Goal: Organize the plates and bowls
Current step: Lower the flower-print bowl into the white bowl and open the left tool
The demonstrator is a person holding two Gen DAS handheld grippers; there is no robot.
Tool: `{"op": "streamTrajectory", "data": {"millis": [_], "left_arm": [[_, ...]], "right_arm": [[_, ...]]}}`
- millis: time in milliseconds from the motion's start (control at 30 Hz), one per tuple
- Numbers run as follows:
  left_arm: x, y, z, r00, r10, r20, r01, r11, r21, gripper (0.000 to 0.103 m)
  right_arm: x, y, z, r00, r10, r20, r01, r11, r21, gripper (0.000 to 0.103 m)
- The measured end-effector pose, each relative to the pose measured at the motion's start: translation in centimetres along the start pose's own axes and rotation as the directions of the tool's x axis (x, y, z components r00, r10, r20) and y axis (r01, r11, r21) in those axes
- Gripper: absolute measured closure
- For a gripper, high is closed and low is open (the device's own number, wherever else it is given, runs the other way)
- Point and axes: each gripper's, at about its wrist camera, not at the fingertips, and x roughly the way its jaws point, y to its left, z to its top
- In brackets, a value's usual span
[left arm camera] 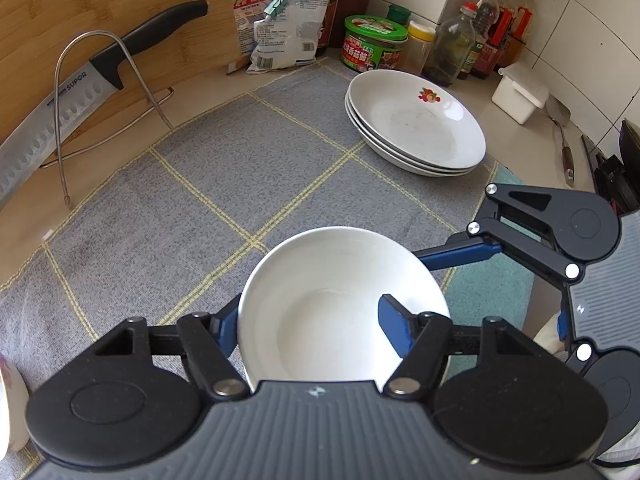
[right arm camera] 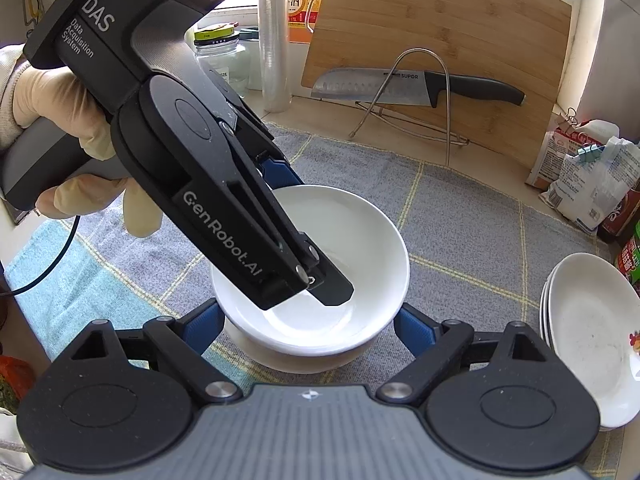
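On grey cloth (left arm camera: 208, 184), plain white bowl (left arm camera: 340, 304) (seemingly stacked)

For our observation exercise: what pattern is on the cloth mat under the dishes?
Grey cloth mat with a thin yellow grid; clearest in the left wrist view.

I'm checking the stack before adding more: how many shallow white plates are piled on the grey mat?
3 shallow white plates, nested in one stack at the grey checked mat's far corner, near the sauce jars; the top one carries a small fruit print. More could hide beneath.
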Motion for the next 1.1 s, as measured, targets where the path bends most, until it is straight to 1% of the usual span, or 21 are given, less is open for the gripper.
{"op": "streamTrajectory", "data": {"millis": [133,267,367,500,567,600,633,700,833,900,1000,1100], "left_arm": [[0.0,-0.1,0.0,1.000,0.003,-0.002,-0.003,1.000,0.005,0.034],[0.3,-0.1,0.0,1.000,0.015,-0.003,-0.015,1.000,0.017,0.034],[0.3,0.2,0.0,1.000,0.007,0.001,-0.007,1.000,0.005,0.034],[0.1,0.2,0.0,1.000,0.011,0.013,-0.012,1.000,0.014,0.034],[-0.1,0.3,0.1,0.999,0.006,0.035,-0.007,1.000,0.016,0.032],[-0.3,0.3,0.1,0.999,0.010,0.046,-0.011,1.000,0.017,0.031],[-0.4,0.2,0.0,0.998,0.021,0.058,-0.022,1.000,0.020,0.026],[-0.7,0.1,-0.1,0.996,0.034,0.079,-0.036,0.999,0.028,0.022],[-1.1,0.0,-0.5,0.994,0.051,0.097,-0.054,0.998,0.033,0.020],[-1.3,0.0,-0.8,0.993,0.055,0.108,-0.058,0.998,0.027,0.019],[-1.8,0.2,-1.2,0.989,0.071,0.130,-0.073,0.997,0.011,0.016],[-2.4,0.4,-1.6,0.985,0.089,0.147,-0.089,0.996,-0.007,0.015]], "right_arm": [[0.2,0.3,-0.2,1.000,0.003,-0.018,-0.003,1.000,-0.015,0.009],[0.3,0.5,-0.2,1.000,0.002,-0.017,-0.002,1.000,-0.024,0.009],[0.5,0.3,-0.3,1.000,0.010,-0.025,-0.011,1.000,-0.014,0.009],[0.6,0.4,-0.2,1.000,0.012,-0.021,-0.012,1.000,-0.018,0.009],[0.5,0.5,-0.2,1.000,0.017,-0.014,-0.017,1.000,-0.020,0.006],[0.4,0.5,-0.2,1.000,0.026,-0.004,-0.026,1.000,-0.018,0.002],[0.2,0.5,-0.1,0.999,0.032,0.005,-0.032,0.999,-0.015,0.000],[0.0,0.4,0.0,0.999,0.040,0.014,-0.040,0.999,-0.011,0.000],[-0.4,0.3,0.1,0.999,0.029,0.037,-0.029,0.999,-0.018,0.000],[-0.8,0.3,0.3,0.998,0.030,0.059,-0.029,0.999,-0.013,0.000],[-1.3,0.3,0.4,0.995,0.052,0.086,-0.051,0.999,-0.014,0.000],[-1.1,0.3,0.4,0.995,0.060,0.081,-0.058,0.998,-0.022,0.000]]}}
